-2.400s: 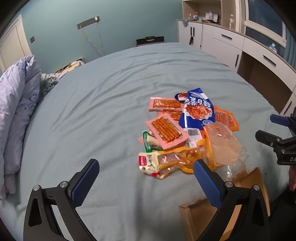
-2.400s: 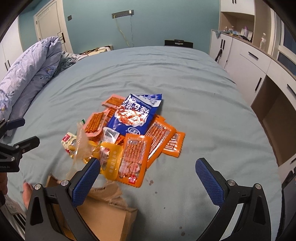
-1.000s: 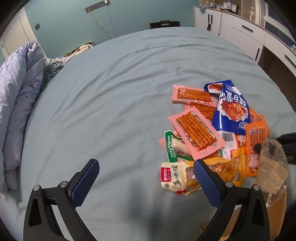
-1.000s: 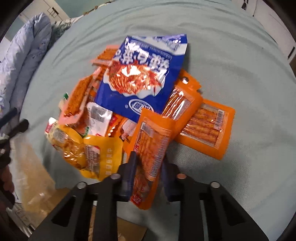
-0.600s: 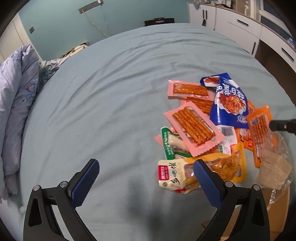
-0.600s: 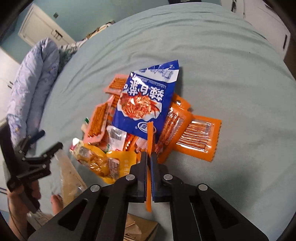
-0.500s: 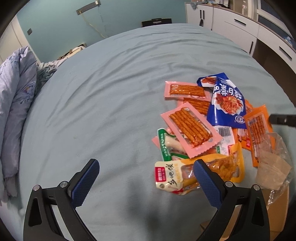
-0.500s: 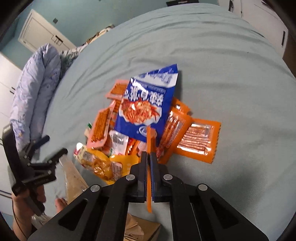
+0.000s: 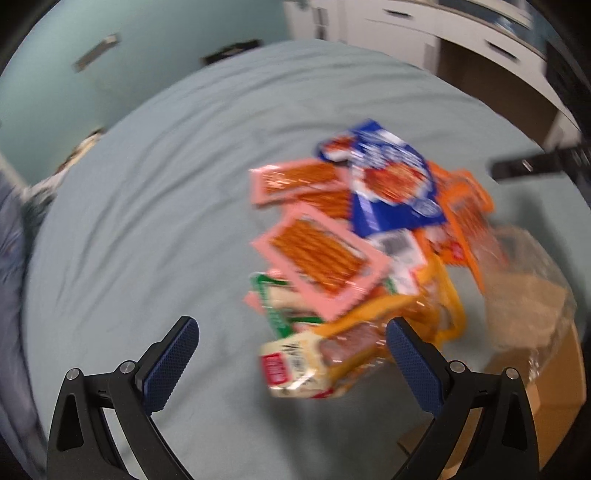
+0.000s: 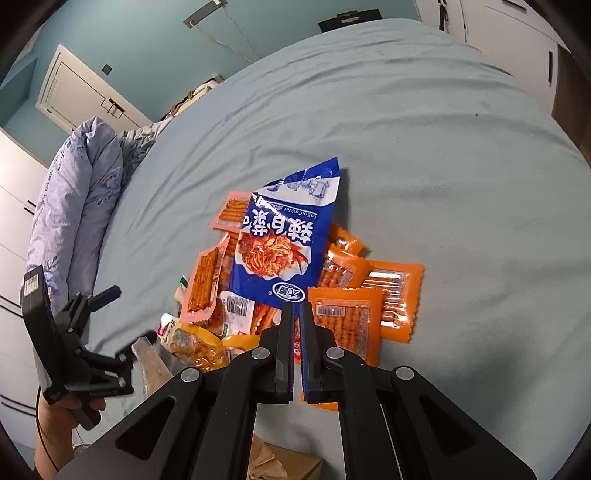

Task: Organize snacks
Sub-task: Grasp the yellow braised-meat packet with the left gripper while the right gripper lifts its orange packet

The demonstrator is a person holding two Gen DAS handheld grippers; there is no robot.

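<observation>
A pile of snack packets lies on the grey-blue bed: a blue bag point(image 10: 282, 243), pink packs of sticks point(image 9: 319, 254), orange packs point(image 10: 395, 295) and a yellow pack point(image 9: 391, 332). My right gripper point(image 10: 296, 314) is shut on an orange packet point(image 10: 343, 325), held by its edge over the pile; the same packet shows in the left wrist view point(image 9: 472, 218). My left gripper point(image 9: 291, 354) is open and empty, near the pile's front left. It shows at the left of the right wrist view point(image 10: 122, 314).
A cardboard box point(image 9: 550, 398) with a clear plastic bag point(image 9: 528, 291) over it sits at the bed's near edge, right of the pile. A folded quilt point(image 10: 77, 206) lies at the far left. White cabinets point(image 9: 424, 33) stand beyond the bed.
The right gripper has turned the orange packet from edge-on to nearly flat, still shut on it. The left gripper has swung quickly toward the pile; its view is blurred.
</observation>
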